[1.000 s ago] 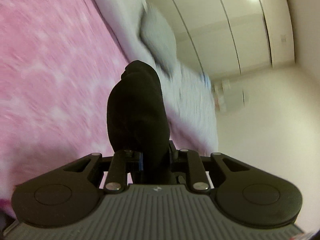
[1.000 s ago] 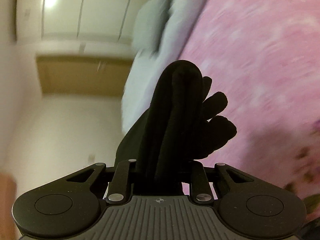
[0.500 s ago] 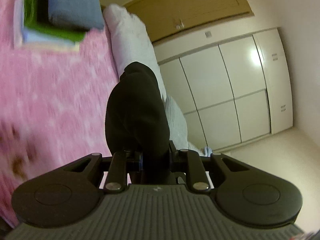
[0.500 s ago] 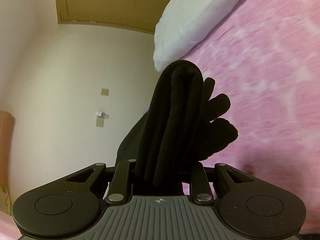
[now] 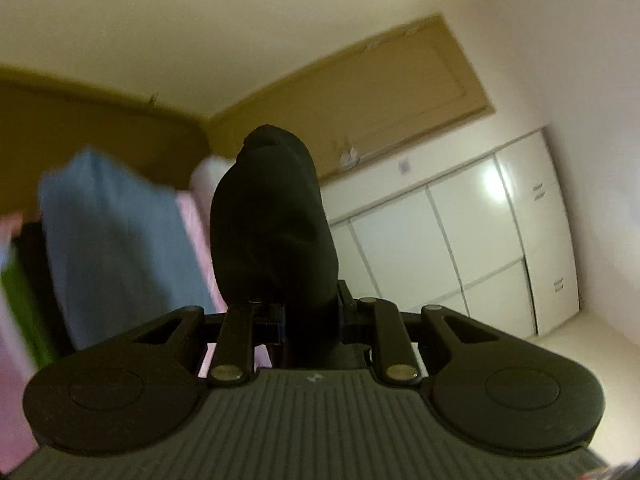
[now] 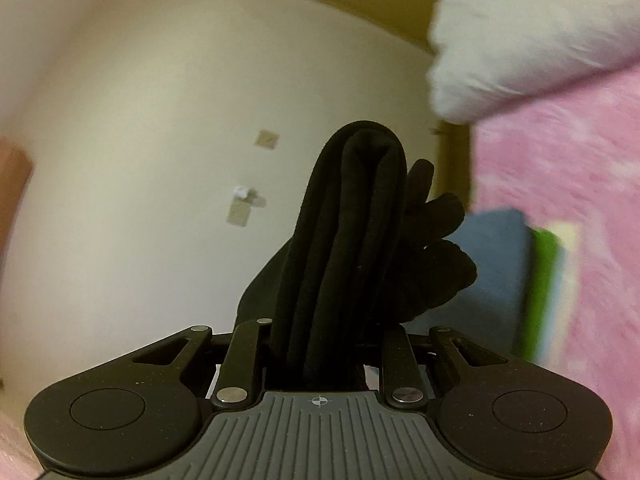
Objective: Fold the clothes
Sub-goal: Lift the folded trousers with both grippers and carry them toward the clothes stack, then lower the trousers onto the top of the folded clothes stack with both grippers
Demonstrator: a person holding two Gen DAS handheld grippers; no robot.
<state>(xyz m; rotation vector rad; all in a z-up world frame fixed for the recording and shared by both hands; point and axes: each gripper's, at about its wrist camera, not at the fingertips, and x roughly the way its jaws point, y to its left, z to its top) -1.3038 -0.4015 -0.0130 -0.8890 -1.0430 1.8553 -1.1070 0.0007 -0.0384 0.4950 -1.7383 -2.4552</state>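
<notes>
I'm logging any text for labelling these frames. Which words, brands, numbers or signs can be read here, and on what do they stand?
No readable words or numbers in either view.
Right gripper body: a small crosshair mark, no letters.
Left gripper body: a small pale mark, too blurred to read.
Wall plates: blank or too blurred to tell.
Black garment and folded pile: no labels visible.

In the left wrist view a bunched garment (image 5: 276,224) stands up between the jaws, a stack of folded clothes (image 5: 108,240) left of them, cupboards (image 5: 460,240) to their right. In the right wrist view the garment sits between the jaws, the stack and bed (image 6: 560,168) to their right, a pillow (image 6: 532,36) above.
</notes>
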